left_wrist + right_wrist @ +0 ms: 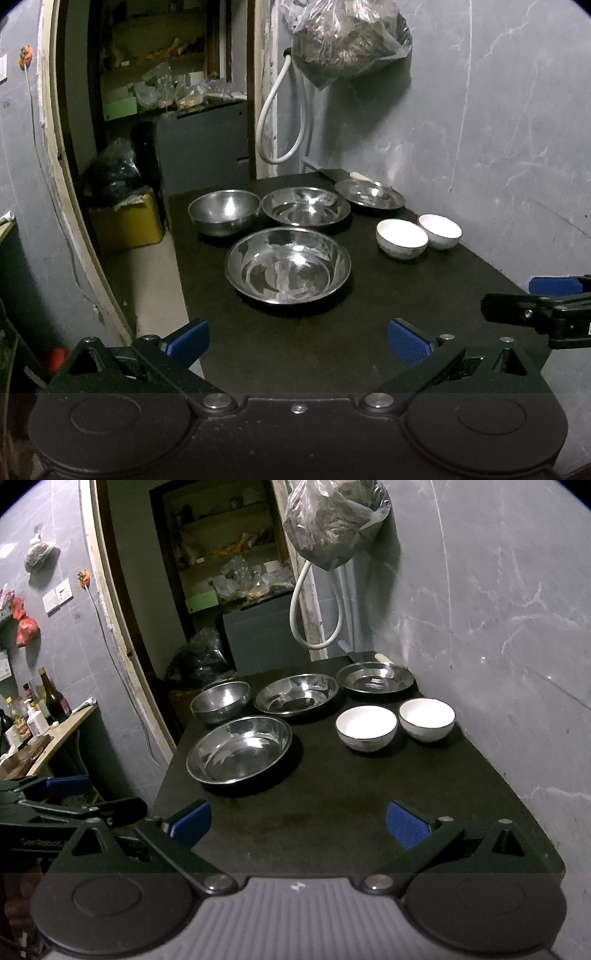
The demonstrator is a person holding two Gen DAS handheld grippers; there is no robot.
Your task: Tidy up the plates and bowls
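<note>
Left wrist view: left gripper [298,341] low over the near edge of the dark matte table [314,354], blue-padded fingers [406,345] spread wide, nothing between them. Straight ahead, a large shallow steel basin [288,265], upright on the table. Behind it a row of three: deep round steel bowl [224,211] at left, wide steel dish [306,205] in the middle, flat steel plate [368,194] at right near the grey marbled wall [498,129]. Right of the basin, two small white ceramic bowls, the nearer white bowl [402,238] just beside the farther white bowl [439,230]. Right gripper [532,306] entering at the right edge, one blue pad visible; spread not readable here.

Right wrist view: right gripper [298,821] likewise at the near table edge, blue-padded fingers [406,825] wide apart and empty. Same vessels ahead, none stacked. Left gripper at the left edge, off the table side. Above, a clear plastic bag of dark contents [332,520] hanging on the wall, looped white hose [314,609] below it.
</note>
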